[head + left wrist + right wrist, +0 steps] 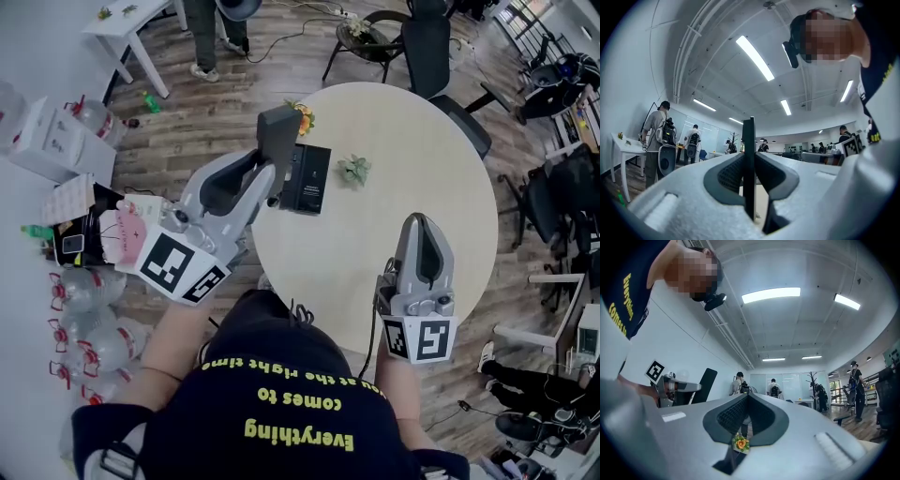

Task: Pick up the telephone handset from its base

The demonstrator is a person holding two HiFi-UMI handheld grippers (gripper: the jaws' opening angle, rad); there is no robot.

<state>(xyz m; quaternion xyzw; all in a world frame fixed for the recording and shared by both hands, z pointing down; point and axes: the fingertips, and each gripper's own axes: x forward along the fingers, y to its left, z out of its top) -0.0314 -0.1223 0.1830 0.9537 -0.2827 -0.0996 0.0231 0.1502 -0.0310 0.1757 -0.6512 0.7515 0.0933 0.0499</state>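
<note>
- Round table [450, 187]: the near rim lies just under both my tools. If I swing the load low, it could strike the top or the rim.
- Shirt [281, 412]: the print is yellow and upside down in the head view. "Everything" and "comes to" read cleanly; the line above seems to end "the right time", with its first letters hidden.
- Left gripper [270, 180]: my jaws pinch a thin dark slab edge-on, which I judge to be the telephone handset [278, 139]. It stands upright, clear of the table at the far left. The pads hold only a narrow edge, so a quick roll of my wrist could make it pivot or slip out.
- Right gripper [419, 221]: its jaws are pressed together with nothing between them, over the near right of the table. It could not catch a falling handset in time.
- Base [307, 178]: it sits on the table just right of the handset. I cannot make out a cord; if one exists, a far pull could drag the base. No brand is legible on it.
- Marker cubes [183, 267]: these carry black square patterns only, with no words.
- Green sprig [354, 170] and orange flower [303, 117]: both are near the base and could be knocked by a careless sweep.
</note>
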